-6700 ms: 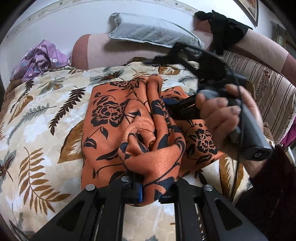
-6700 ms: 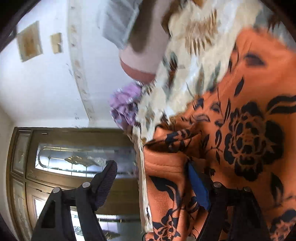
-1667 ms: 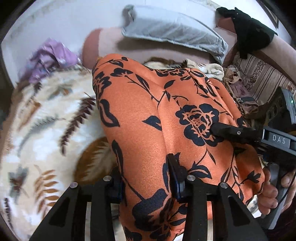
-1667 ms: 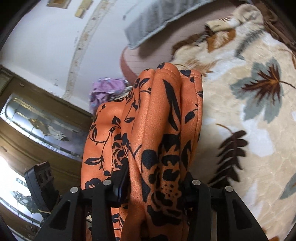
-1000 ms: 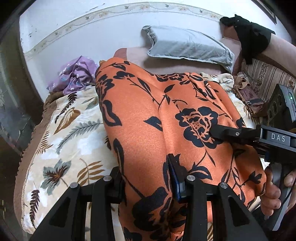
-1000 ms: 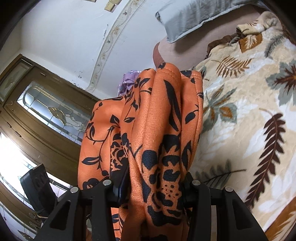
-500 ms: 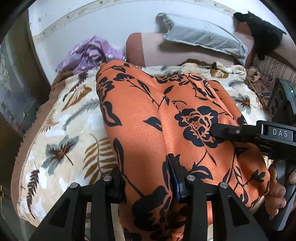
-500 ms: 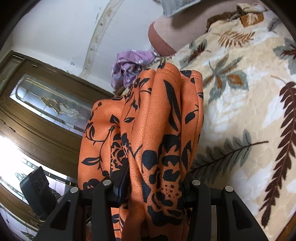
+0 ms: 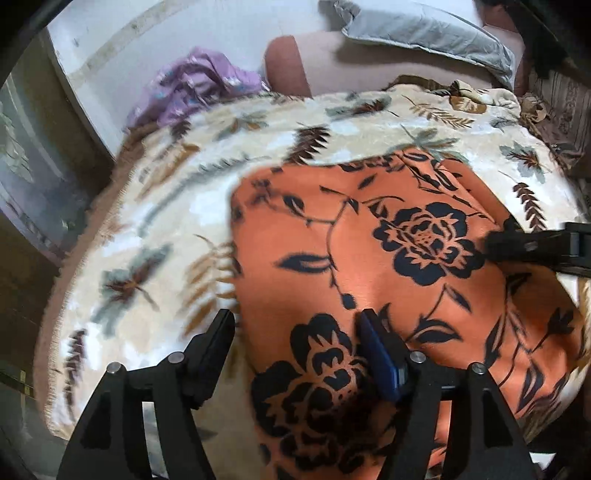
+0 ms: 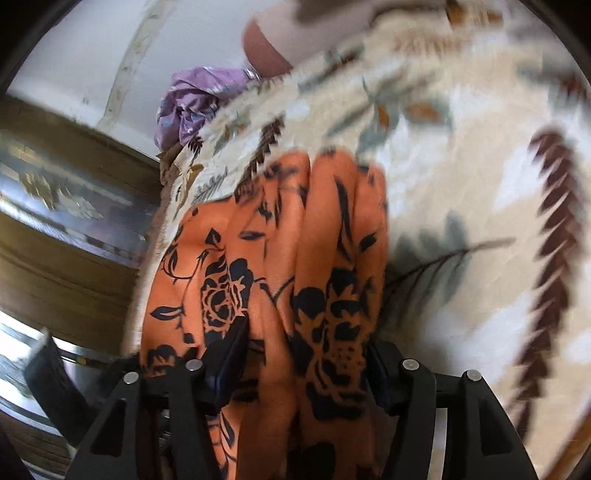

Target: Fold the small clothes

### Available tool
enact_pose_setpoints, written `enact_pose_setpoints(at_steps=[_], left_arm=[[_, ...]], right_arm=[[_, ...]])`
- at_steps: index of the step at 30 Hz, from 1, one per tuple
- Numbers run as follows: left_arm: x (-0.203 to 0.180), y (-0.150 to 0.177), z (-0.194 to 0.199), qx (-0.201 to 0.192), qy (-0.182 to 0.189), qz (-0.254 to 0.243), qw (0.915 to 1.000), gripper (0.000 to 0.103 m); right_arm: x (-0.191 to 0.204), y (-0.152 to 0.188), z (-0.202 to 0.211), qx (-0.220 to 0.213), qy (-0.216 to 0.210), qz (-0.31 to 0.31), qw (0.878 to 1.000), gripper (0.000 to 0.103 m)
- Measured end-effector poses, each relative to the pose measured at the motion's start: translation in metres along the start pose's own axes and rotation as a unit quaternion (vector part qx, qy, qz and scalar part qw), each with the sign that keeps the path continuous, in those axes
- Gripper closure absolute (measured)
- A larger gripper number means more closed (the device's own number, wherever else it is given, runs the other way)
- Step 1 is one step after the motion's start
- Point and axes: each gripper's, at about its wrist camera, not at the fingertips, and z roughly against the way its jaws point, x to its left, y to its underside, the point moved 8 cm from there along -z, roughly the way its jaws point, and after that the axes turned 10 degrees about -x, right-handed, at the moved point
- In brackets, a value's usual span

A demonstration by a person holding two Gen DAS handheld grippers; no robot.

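- While its jaws open, the left gripper (image 9: pixel 295 339) straddles the orange floral garment (image 9: pixel 388 258) lying on the leaf-print blanket (image 9: pixel 147 258), left pad clear.
- Right gripper (image 10: pixel 306 350) jaws open too, bunched garment between them.

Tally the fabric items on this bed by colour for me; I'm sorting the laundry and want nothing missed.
Orange with black flowers: 1, the orange garment lying on the blanket.
Purple: 1, the purple bundle at the bed's far corner.
Grey: 1, the grey pillow.
Cream with leaf print: 1, the blanket.
Total: 4.
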Motion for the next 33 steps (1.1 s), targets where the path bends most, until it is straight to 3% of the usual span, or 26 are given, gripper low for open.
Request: enact_pose_setpoints(at_steps=[5, 6, 7, 8, 12, 13, 17, 22, 26, 33], left_arm=[[0.029, 0.006, 0.024, -0.024, -0.019, 0.012, 0.9995, 0.028], [0.034, 0.009, 0.024, -0.023, -0.019, 0.017, 0.9994, 0.028], [0.035, 0.014, 0.024, -0.021, -0.018, 0.019, 0.9994, 0.027], [0.035, 0.019, 0.021, -0.016, -0.02, 0.017, 0.9995, 0.027], [0.027, 0.033, 0.004, 0.002, -0.034, -0.007, 0.9994, 0.027], [0.027, 0.031, 0.004, 0.001, -0.035, -0.004, 0.9994, 0.027], [0.033, 0.025, 0.026, 0.003, -0.022, 0.019, 0.9996, 0.027], [0.039, 0.015, 0.091, -0.048, -0.039, 0.026, 0.9977, 0.026], [0.032, 0.02, 0.136, -0.078, -0.05, 0.022, 0.9954, 0.018], [0.037, 0.024, 0.188, -0.102, -0.075, 0.041, 0.9911, 0.018]], right_arm=[[0.037, 0.0, 0.05, -0.095, 0.006, 0.107, 0.99, 0.042], [0.046, 0.004, 0.056, -0.108, 0.009, 0.132, 0.985, 0.052], [0.055, 0.012, 0.059, -0.11, 0.013, 0.162, 0.981, 0.067], [0.059, 0.018, 0.056, -0.102, 0.014, 0.174, 0.979, 0.07], [0.039, 0.057, 0.011, 0.008, 0.037, 0.154, 0.987, 0.069], [0.037, 0.057, 0.01, 0.006, 0.036, 0.147, 0.988, 0.071], [0.046, 0.045, 0.036, -0.025, 0.036, 0.147, 0.988, 0.071], [0.063, 0.048, 0.085, -0.061, 0.039, 0.143, 0.987, 0.067], [0.079, 0.06, 0.128, -0.099, 0.064, 0.158, 0.98, 0.067], [0.105, 0.07, 0.183, -0.154, 0.076, 0.155, 0.973, 0.066]])
